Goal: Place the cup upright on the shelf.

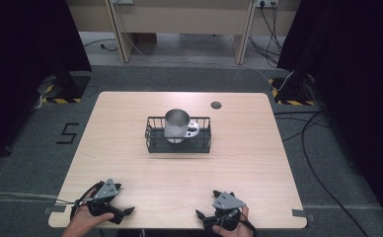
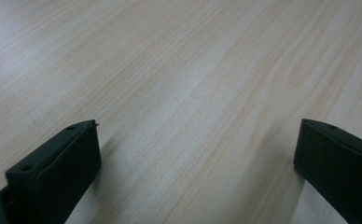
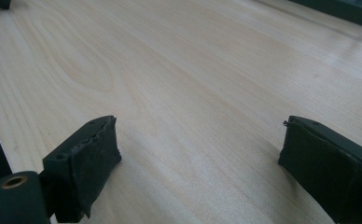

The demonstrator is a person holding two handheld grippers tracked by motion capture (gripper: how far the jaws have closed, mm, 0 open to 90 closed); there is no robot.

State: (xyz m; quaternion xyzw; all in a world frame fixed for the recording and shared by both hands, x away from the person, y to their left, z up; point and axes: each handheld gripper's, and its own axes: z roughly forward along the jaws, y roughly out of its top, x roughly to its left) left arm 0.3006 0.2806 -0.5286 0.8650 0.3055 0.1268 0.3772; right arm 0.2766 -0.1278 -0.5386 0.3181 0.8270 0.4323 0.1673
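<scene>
A light wooden table (image 1: 130, 163) stands on grey carpet (image 1: 26, 163); black curtains (image 1: 26, 39) hang at both sides, cables (image 1: 323, 163) trailing across the floor.

Open tabletop ahead
Bare table (image 1: 130, 163) fills the lower frame; only the wire basket (image 1: 178, 140) with its metal cup (image 1: 176, 124) blocks the centre.

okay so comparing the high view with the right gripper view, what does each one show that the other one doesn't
The high view alone takes in the metal cup and a white object beside it, both in the black wire basket at mid-table, plus the left gripper and the floor around.

The right gripper view alone gives a close look at the right gripper, its worn black pads wide apart with bare wood between them.

Both show the wooden table and the right gripper resting near its front edge.
</scene>
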